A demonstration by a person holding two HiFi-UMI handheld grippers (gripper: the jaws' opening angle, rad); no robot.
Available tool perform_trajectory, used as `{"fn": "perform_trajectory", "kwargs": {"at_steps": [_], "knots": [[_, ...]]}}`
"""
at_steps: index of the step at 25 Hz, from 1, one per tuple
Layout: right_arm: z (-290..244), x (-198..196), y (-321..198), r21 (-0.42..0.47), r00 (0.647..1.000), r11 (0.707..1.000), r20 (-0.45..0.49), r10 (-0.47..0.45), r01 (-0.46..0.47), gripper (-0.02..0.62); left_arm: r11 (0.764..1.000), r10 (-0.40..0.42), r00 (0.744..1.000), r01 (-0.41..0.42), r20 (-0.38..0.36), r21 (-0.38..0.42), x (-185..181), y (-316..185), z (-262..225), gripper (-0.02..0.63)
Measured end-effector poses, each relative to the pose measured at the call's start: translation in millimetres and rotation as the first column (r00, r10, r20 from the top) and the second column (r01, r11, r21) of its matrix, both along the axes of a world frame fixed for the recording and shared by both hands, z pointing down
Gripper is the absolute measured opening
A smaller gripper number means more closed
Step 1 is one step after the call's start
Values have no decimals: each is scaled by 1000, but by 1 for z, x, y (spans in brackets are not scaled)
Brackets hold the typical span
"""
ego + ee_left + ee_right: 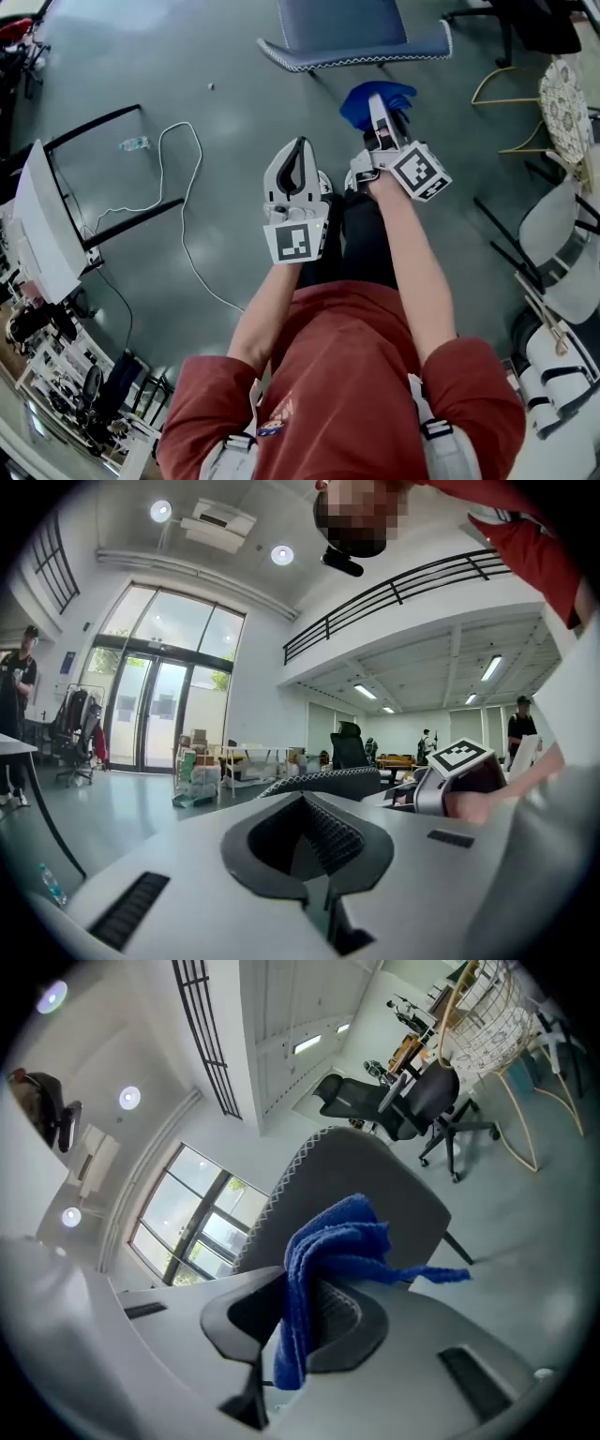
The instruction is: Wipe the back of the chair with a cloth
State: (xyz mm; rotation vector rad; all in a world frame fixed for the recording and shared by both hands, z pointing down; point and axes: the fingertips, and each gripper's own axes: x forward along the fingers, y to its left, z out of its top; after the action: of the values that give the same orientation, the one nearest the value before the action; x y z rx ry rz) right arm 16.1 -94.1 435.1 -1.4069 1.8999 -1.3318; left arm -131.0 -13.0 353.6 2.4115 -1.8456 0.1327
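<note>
The chair (pixel 349 36), grey-blue with a white zigzag trim, stands on the floor just ahead of me at the top of the head view. My right gripper (pixel 379 105) is shut on a blue cloth (pixel 373 97), which it holds up a short way in front of the chair. In the right gripper view the cloth (pixel 328 1251) hangs bunched between the jaws, and the chair's back (pixel 380 1180) rises close behind it. My left gripper (pixel 299 150) is shut and holds nothing, to the left of the right one. The chair (pixel 323 780) shows low ahead in the left gripper view.
A white cable (pixel 186 202) and a small bottle (pixel 134 143) lie on the grey floor at the left, near a black-framed table (pixel 89 173). White chairs (pixel 562 253) and a wire chair (pixel 565 103) crowd the right. Black office chairs (pixel 412 1101) stand further off.
</note>
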Motion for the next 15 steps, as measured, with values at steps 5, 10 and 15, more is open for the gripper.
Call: {"fn": "perform_trajectory", "kwargs": {"at_steps": [5,10,15], "knots": [[49,32,12,-55,998,997,-7,54,-55,63,990,142,986,-140,86,-28,35,-14,41,14],[108,59,0,-95,999,994,1,50,-50,62,992,124,988,-125,92,9,65,-40,71,14],[178,68,-24,-115,1000,993,18,25,-23,61,997,73,992,-69,105,-38,75,-57,128,14]]}}
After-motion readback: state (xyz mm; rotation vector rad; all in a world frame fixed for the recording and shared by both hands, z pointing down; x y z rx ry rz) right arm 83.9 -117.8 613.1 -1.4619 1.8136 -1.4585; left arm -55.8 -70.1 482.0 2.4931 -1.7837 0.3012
